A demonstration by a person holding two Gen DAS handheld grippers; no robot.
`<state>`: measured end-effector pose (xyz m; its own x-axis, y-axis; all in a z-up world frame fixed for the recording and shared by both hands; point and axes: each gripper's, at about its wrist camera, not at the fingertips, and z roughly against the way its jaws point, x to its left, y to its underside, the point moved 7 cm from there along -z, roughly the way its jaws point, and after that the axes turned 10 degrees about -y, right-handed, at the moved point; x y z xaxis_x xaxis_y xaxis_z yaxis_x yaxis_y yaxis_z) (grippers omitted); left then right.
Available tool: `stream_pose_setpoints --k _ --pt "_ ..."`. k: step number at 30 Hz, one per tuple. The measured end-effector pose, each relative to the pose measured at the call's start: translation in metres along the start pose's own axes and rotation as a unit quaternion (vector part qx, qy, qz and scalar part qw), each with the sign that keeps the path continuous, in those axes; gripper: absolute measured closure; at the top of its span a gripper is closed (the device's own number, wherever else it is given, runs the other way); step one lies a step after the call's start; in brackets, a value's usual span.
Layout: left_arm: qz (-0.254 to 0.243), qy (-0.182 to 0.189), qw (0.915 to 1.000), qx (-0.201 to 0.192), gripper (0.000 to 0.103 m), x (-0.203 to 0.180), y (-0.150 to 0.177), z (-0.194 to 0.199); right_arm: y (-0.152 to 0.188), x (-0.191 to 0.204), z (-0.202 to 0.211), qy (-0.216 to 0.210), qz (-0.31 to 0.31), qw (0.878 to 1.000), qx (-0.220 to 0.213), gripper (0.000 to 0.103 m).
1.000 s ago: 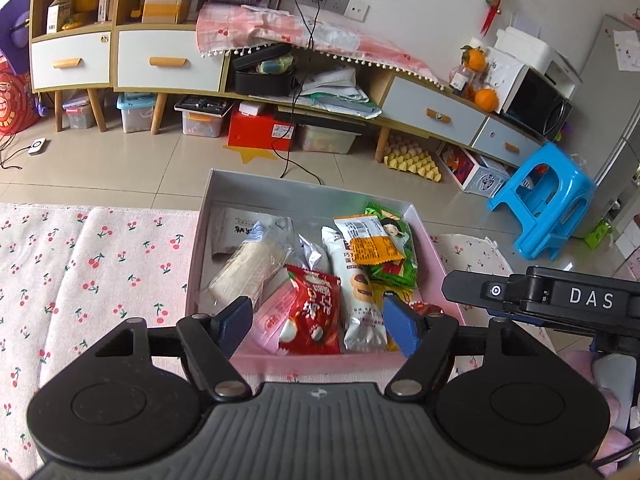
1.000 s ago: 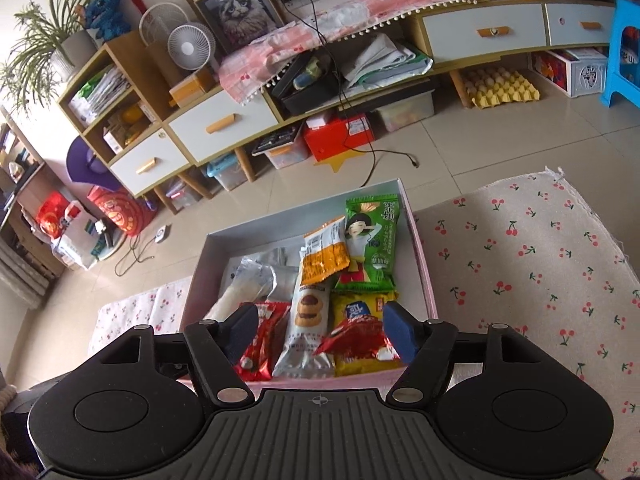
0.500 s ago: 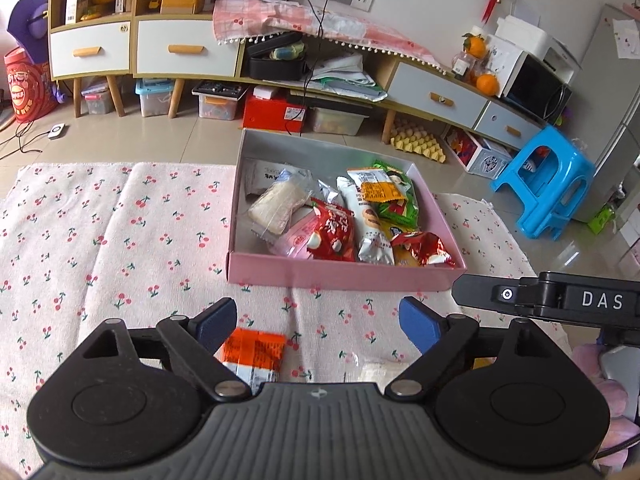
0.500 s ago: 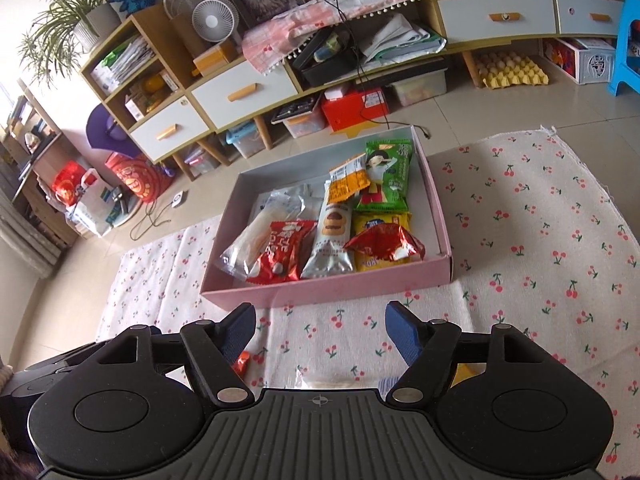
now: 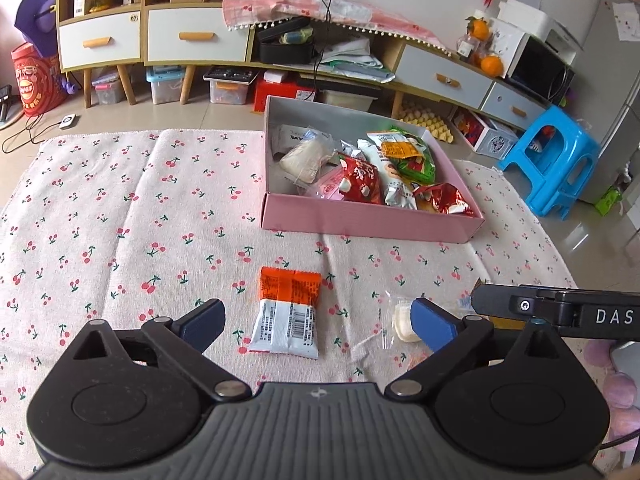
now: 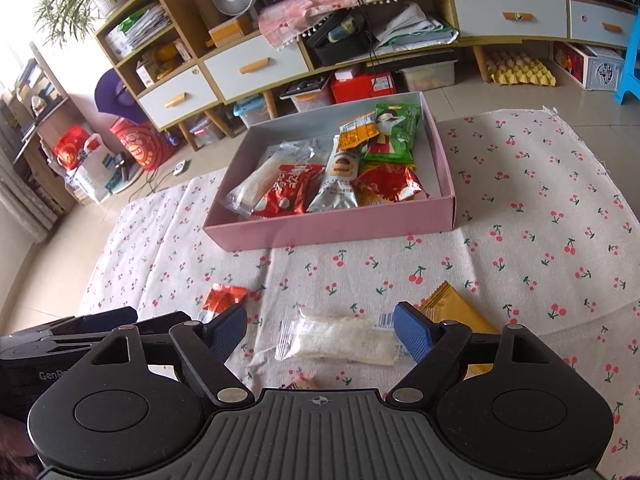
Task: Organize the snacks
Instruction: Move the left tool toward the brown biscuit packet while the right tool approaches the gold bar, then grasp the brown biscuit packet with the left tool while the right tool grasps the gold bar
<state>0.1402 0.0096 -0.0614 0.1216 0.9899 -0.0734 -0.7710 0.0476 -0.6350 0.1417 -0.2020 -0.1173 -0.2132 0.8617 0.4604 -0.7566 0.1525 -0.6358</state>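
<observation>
A pink box (image 5: 372,222) (image 6: 332,226) holding several snack packets sits on the cherry-print cloth. My left gripper (image 5: 318,326) is open and empty, above an orange-and-white packet (image 5: 289,312) that lies between its fingers. My right gripper (image 6: 320,330) is open and empty, above a clear-wrapped white pastry (image 6: 344,340), which also shows in the left wrist view (image 5: 402,322). A yellow packet (image 6: 456,316) lies right of the pastry. The orange packet's end (image 6: 222,298) shows left of the right gripper.
The cherry-print cloth (image 5: 120,220) covers the floor. A small pink wrapper (image 6: 304,382) lies under the right gripper. Behind the box stand low cabinets (image 5: 192,36), storage bins and a blue stool (image 5: 556,160).
Both grippers have pulled back from above the box toward the near side. The loose packets on the cloth have come into view between the fingers. Both stay open.
</observation>
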Motion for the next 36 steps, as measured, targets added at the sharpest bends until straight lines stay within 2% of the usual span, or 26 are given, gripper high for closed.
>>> stream_pose_setpoints --k 4,6,13,22,28,34,36 --pt "-0.023 -0.006 0.9997 0.001 0.003 0.004 0.014 0.004 0.008 -0.004 0.004 0.000 0.007 1.000 0.004 0.019" --pt "-0.035 -0.012 0.9993 -0.003 0.002 0.005 0.020 0.005 0.011 -0.011 0.008 0.013 0.016 1.000 0.001 0.016" --pt "-0.059 -0.020 0.9980 -0.010 0.001 0.004 0.033 0.009 0.018 -0.045 0.016 0.056 0.024 0.998 0.004 0.015" --pt "-0.105 0.014 0.9943 -0.010 0.001 -0.035 0.054 0.002 0.023 -0.080 0.025 0.096 -0.006 0.995 0.015 0.015" --pt "-0.159 0.026 0.9868 -0.021 0.001 -0.066 0.068 -0.002 0.032 -0.089 0.014 0.126 0.058 0.989 0.043 0.015" --pt "-0.214 0.033 0.9750 -0.049 0.005 -0.091 0.076 -0.005 0.043 -0.091 -0.002 0.112 0.120 0.984 0.065 0.015" --pt "-0.222 0.035 0.9731 -0.050 0.007 -0.096 0.077 -0.008 0.044 -0.093 -0.005 0.109 0.131 0.984 0.058 0.012"
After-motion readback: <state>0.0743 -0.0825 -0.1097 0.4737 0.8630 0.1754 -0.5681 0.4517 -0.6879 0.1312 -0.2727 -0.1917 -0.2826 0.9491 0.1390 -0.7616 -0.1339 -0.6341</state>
